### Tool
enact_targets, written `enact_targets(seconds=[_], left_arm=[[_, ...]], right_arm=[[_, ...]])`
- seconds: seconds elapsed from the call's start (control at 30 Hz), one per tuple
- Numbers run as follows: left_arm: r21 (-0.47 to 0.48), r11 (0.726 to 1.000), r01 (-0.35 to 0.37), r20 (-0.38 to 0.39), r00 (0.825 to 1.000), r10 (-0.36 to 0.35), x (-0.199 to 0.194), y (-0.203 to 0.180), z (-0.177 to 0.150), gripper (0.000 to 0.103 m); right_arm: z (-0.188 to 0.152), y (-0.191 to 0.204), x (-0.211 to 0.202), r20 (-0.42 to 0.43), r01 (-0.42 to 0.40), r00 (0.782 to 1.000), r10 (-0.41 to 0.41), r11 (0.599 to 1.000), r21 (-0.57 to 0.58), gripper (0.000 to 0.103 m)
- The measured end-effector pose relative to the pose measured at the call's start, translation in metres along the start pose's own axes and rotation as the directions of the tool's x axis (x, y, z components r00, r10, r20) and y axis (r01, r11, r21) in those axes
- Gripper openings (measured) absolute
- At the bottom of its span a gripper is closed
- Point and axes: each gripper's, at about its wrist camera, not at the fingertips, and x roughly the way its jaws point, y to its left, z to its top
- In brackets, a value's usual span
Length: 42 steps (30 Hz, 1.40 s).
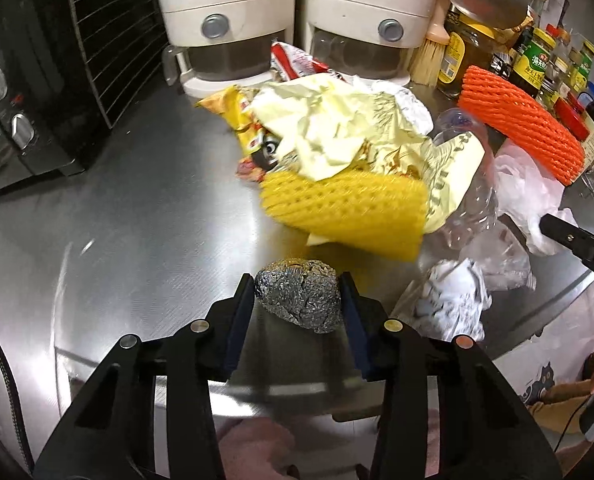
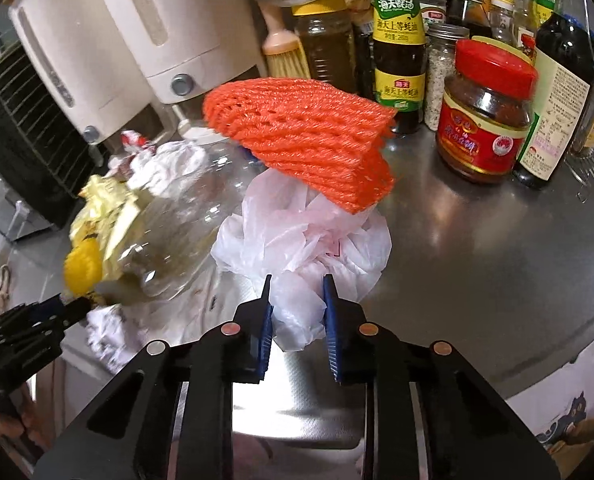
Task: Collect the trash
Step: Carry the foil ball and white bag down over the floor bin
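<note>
A crumpled foil ball (image 1: 299, 296) lies near the front edge of the steel counter (image 1: 117, 240). My left gripper (image 1: 297, 280) is shut on it, a pad against each side. Behind the ball sits a trash pile: a yellow foam net (image 1: 345, 212), pale yellow wrappers (image 1: 337, 120), a clear plastic bottle (image 2: 177, 240) and crumpled white paper (image 1: 453, 300). My right gripper (image 2: 297, 280) is shut on a fold of a white plastic bag (image 2: 297, 236). An orange foam net (image 2: 305, 132) rests on top of that bag.
A black toaster oven (image 1: 17, 120) stands at the left, two white dispensers (image 1: 225, 20) at the back. Sauce bottles and a red-lidded jar (image 2: 485, 120) crowd the back right. The counter's rounded front edge (image 2: 557, 360) runs close below both grippers.
</note>
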Motion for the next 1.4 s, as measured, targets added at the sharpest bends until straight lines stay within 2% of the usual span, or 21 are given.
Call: enact_targets(seconds=[0.3, 0.7, 1.2, 1.4], left_arm=[[-0.027, 1.000, -0.015, 0.031, 0.999, 0.015, -0.033, 0.015, -0.027, 0.041], [-0.033, 0.999, 0.000, 0.046, 0.999, 0.002, -0.070, 0.017, -0.082, 0.041], [-0.013, 1.000, 0.027, 0.050, 0.998, -0.026, -0.091, -0.004, -0.141, 0.041], [0.007, 0.998, 0.056, 0.035, 0.998, -0.056, -0.079, -0.025, -0.166, 0.041]], right_arm=[[-0.017, 0.012, -0.040, 0.045, -0.016, 0.999, 0.017, 1.000, -0.016, 0.024], [-0.075, 0.008, -0.068, 0.022, -0.025, 0.999, 0.025, 1.000, 0.008, 0.024], [-0.141, -0.001, -0.077, -0.012, -0.041, 0.999, 0.041, 0.999, 0.025, 0.024], [-0.167, -0.005, -0.072, -0.033, -0.053, 0.998, 0.053, 0.998, 0.015, 0.024]])
